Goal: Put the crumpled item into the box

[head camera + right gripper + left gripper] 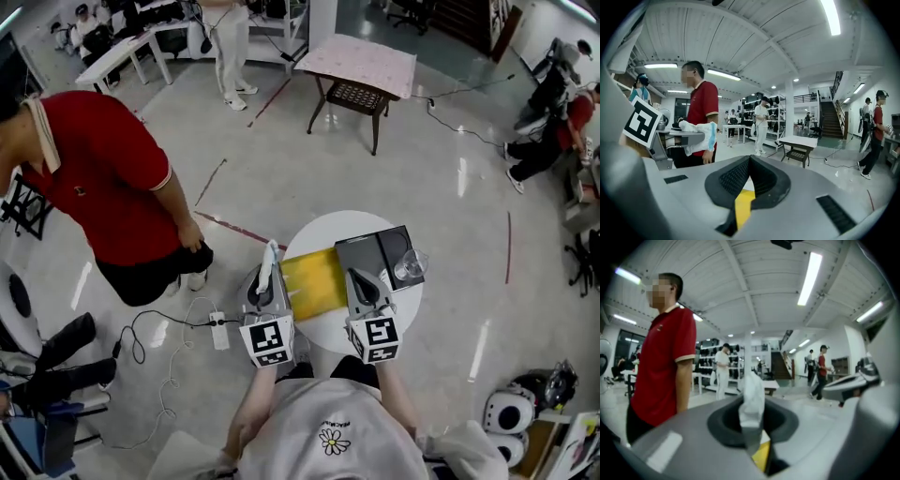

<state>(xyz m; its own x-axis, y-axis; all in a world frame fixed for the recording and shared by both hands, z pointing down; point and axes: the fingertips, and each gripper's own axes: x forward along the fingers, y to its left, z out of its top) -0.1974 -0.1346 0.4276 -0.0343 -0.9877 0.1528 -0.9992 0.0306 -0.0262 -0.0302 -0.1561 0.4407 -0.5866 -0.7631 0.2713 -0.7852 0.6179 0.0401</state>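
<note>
In the left tongs (749,430), jaws pinched near-shut: crumpled item (753,394), white, raised upright, likely soft, light and easily slipped; best held by its bunched lower end. To their right, right tongs (750,161) pressed together, empty, over a yellow mat (314,279). Just beyond those, black box (373,255) on the round table (323,230).

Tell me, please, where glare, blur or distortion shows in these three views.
Head view: sharp, with light glare streaking the glossy floor. Left gripper view: fisheye with dark corners; the crumpled item between the jaws looks soft, and the ceiling lamp is blown out. Right gripper view: fisheye curves the ceiling, and the corners are dark.
</note>
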